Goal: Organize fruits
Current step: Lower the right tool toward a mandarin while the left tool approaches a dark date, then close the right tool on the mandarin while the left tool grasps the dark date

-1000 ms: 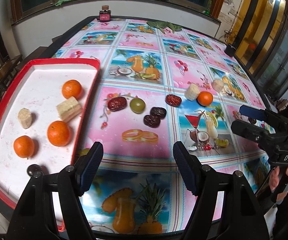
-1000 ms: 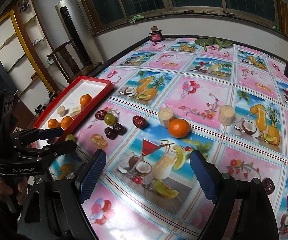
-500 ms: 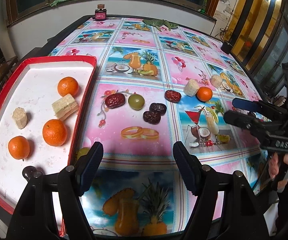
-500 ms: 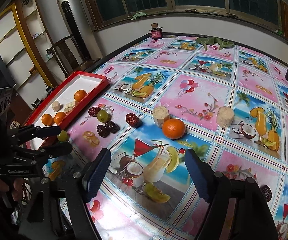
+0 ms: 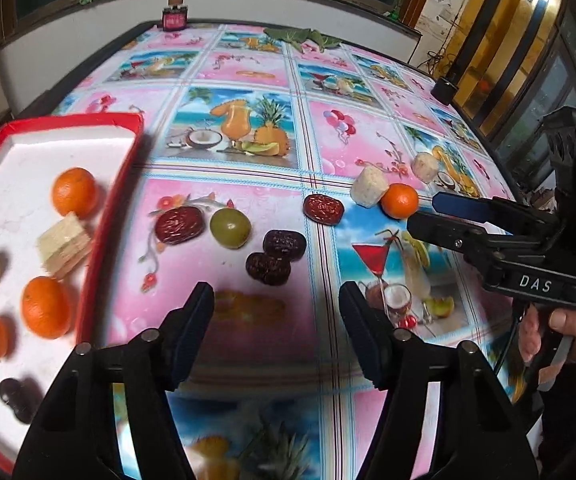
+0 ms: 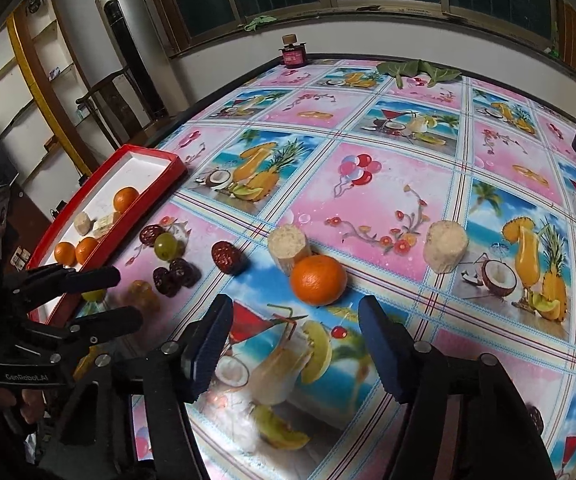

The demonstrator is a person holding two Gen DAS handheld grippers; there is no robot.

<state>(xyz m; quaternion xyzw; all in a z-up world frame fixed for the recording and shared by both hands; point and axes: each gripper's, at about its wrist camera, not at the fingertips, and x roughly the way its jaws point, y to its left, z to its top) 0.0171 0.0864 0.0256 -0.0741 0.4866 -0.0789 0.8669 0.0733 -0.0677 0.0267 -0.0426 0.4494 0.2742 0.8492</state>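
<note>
approaching the round orange tangerine [image 6: 318,280] on the patterned bench [image 6: 388,184], right gripper [image 6: 294,344] fingers spread, empty; left gripper [image 5: 276,334] likewise. next: straddle, close, carry to red-rimmed white tray [image 6: 100,178].

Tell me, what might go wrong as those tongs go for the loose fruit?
1. The orange touches a pale chunk; the right tongs, open just before it, could knock that chunk or send the round orange rolling.
2. The two dark dates lie touching ahead of the open left tongs; gripping one may drag the other.
</note>
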